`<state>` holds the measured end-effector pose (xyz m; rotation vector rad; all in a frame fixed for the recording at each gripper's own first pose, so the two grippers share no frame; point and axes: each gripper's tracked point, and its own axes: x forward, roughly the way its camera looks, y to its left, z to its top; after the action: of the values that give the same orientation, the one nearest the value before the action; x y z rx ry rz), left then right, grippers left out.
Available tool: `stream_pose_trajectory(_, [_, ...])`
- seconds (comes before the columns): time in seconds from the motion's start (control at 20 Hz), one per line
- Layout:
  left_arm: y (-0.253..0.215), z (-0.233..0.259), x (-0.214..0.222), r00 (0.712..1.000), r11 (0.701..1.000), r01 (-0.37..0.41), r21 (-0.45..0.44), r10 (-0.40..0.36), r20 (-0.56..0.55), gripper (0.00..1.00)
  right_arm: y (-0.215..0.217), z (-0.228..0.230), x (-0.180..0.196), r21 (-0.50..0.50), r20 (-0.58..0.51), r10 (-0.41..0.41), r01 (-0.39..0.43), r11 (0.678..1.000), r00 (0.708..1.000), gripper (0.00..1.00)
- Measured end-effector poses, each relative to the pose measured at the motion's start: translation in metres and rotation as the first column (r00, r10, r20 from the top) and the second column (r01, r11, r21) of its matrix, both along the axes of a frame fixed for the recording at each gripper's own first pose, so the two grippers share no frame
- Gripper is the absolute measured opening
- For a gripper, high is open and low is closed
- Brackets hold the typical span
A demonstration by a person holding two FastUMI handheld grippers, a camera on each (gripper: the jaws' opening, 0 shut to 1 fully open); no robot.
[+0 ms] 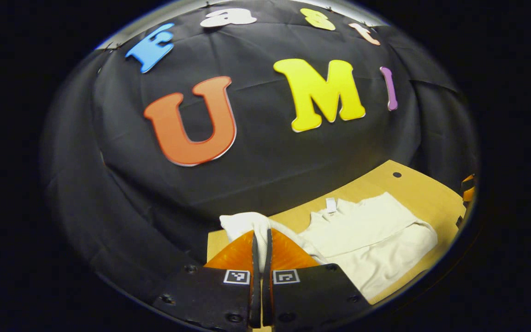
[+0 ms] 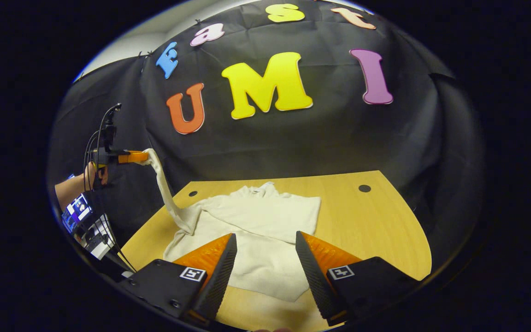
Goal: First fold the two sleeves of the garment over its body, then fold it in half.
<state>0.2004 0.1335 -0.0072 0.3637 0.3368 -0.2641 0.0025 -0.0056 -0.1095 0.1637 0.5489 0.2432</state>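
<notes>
A cream long-sleeved garment [image 2: 256, 230] lies flat on the wooden table [image 2: 367, 226], one sleeve folded across its body. Its other sleeve [image 2: 166, 193] is lifted high off the table's left edge, stretched up to my left gripper [image 2: 144, 157], held by a hand. In the left gripper view my left gripper [image 1: 262, 236] is shut on that sleeve's cuff [image 1: 242, 223], with the garment [image 1: 371, 235] lying to the right of it. My right gripper [image 2: 265, 242] stands open above the garment's near hem, with nothing between its fingers.
Black cloth walls the booth behind and beside the table. A screen and cables [image 2: 85, 221] sit off the table's left side. Two small dark holes [image 2: 364, 188] mark the tabletop near the back edge. Bare wood [image 2: 385, 249] lies right of the garment.
</notes>
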Motion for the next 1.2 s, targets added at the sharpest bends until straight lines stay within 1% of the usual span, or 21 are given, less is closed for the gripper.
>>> stream_pose_trajectory(0.15, [-0.073, 0.001, 0.021, 0.992, 0.992, 0.128, 0.007, -0.128, 0.004, 0.04, -0.041, 0.002, -0.005, 0.016, -0.001, -0.102, 0.102, 0.995, 0.995, 0.81])
stream_pose_trajectory(0.2, [-0.099, -0.003, 0.025, 0.987, 0.987, 0.162, 0.003, -0.162, -0.004, 0.04, -0.051, 0.001, -0.009, 0.02, -0.003, -0.127, 0.127, 0.992, 0.992, 0.79])
stream_pose_trajectory(0.25, [-0.122, -0.009, 0.03, 0.981, 0.981, 0.192, 0.007, -0.192, -0.013, 0.04, -0.061, 0.0, -0.013, 0.02, -0.01, -0.146, 0.146, 0.989, 0.989, 0.79])
stream_pose_trajectory(0.3, [-0.146, -0.013, 0.034, 0.974, 0.974, 0.225, 0.002, -0.225, -0.022, 0.04, -0.072, -0.001, -0.018, 0.022, -0.014, -0.169, 0.169, 0.985, 0.986, 0.84])
stream_pose_trajectory(0.45, [-0.21, -0.03, 0.036, 0.945, 0.947, 0.321, -0.017, -0.322, -0.052, 0.04, -0.1, -0.004, -0.031, 0.01, -0.015, -0.238, 0.238, 0.971, 0.971, 0.85])
stream_pose_trajectory(0.6, [-0.266, -0.066, 0.039, 0.912, 0.917, 0.4, 0.007, -0.397, -0.107, 0.04, -0.125, -0.007, -0.05, -0.005, -0.023, -0.29, 0.29, 0.957, 0.957, 0.85])
stream_pose_trajectory(0.65, [-0.279, -0.081, 0.039, 0.902, 0.909, 0.417, 0.021, -0.411, -0.132, 0.04, -0.131, -0.006, -0.055, 0.0, -0.029, -0.307, 0.307, 0.952, 0.951, 0.85])
stream_pose_trajectory(0.75, [-0.296, -0.119, 0.038, 0.884, 0.898, 0.439, 0.02, -0.427, -0.191, 0.04, -0.144, -0.006, -0.063, -0.001, -0.037, -0.341, 0.342, 0.94, 0.939, 0.85])
stream_pose_trajectory(0.9, [-0.319, -0.171, 0.035, 0.862, 0.893, 0.449, 0.024, -0.425, -0.277, 0.05, -0.164, -0.021, -0.073, -0.021, -0.056, -0.376, 0.376, 0.927, 0.925, 0.85])
stream_pose_trajectory(1.0, [-0.327, -0.204, 0.04, 0.857, 0.9, 0.433, 0.05, -0.394, -0.332, 0.07, -0.172, -0.024, -0.082, -0.032, -0.069, -0.388, 0.387, 0.921, 0.919, 0.85])
stream_pose_trajectory(1.05, [-0.33, -0.22, 0.045, 0.862, 0.904, 0.421, 0.071, -0.374, -0.342, 0.08, -0.174, -0.026, -0.084, -0.04, -0.077, -0.393, 0.391, 0.92, 0.916, 0.85])
stream_pose_trajectory(1.1, [-0.335, -0.225, 0.046, 0.864, 0.906, 0.415, 0.082, -0.365, -0.347, 0.1, -0.176, -0.027, -0.087, -0.042, -0.082, -0.395, 0.392, 0.919, 0.915, 0.85])
stream_pose_trajectory(1.2, [-0.351, -0.238, 0.042, 0.855, 0.902, 0.424, 0.079, -0.371, -0.362, 0.14, -0.179, -0.027, -0.093, -0.051, -0.092, -0.399, 0.395, 0.917, 0.913, 0.85])
